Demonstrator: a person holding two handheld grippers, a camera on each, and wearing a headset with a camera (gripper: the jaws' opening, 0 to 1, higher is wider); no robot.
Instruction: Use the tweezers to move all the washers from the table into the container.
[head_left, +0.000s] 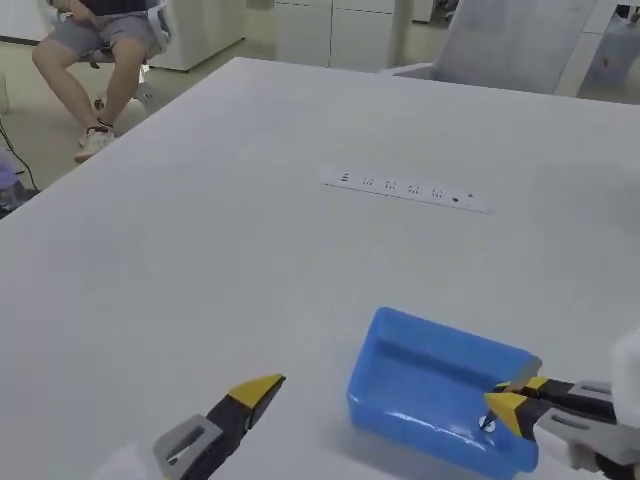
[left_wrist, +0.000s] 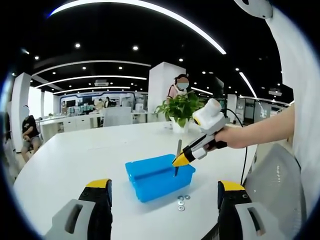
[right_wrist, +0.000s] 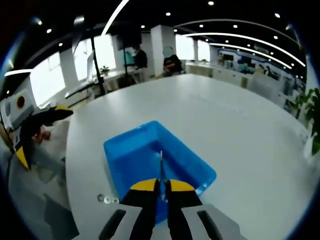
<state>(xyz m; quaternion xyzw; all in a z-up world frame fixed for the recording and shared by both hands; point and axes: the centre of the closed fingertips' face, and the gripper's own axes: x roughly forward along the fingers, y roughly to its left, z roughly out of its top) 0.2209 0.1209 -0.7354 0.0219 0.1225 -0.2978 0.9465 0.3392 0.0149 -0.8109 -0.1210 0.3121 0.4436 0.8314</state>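
A blue container (head_left: 430, 375) sits on the white table near its front edge. My right gripper (head_left: 510, 398) is shut on thin metal tweezers (right_wrist: 161, 162), whose tips point down into the blue container (right_wrist: 150, 155). Whether the tips hold a washer is too small to tell. A few washers (left_wrist: 182, 201) lie on the table just beside the blue container (left_wrist: 150, 180), also seen as washers (right_wrist: 107, 199) by its near corner. My left gripper (left_wrist: 164, 183) stands wide open with nothing in it, its yellow tip (head_left: 258, 388) to the left of the container.
A flush power strip (head_left: 405, 190) lies across the table's middle. A person sits on a chair (head_left: 100, 40) beyond the far left edge, and a grey chair (head_left: 530, 40) stands at the back. A potted plant (left_wrist: 180, 110) is on the table's far end.
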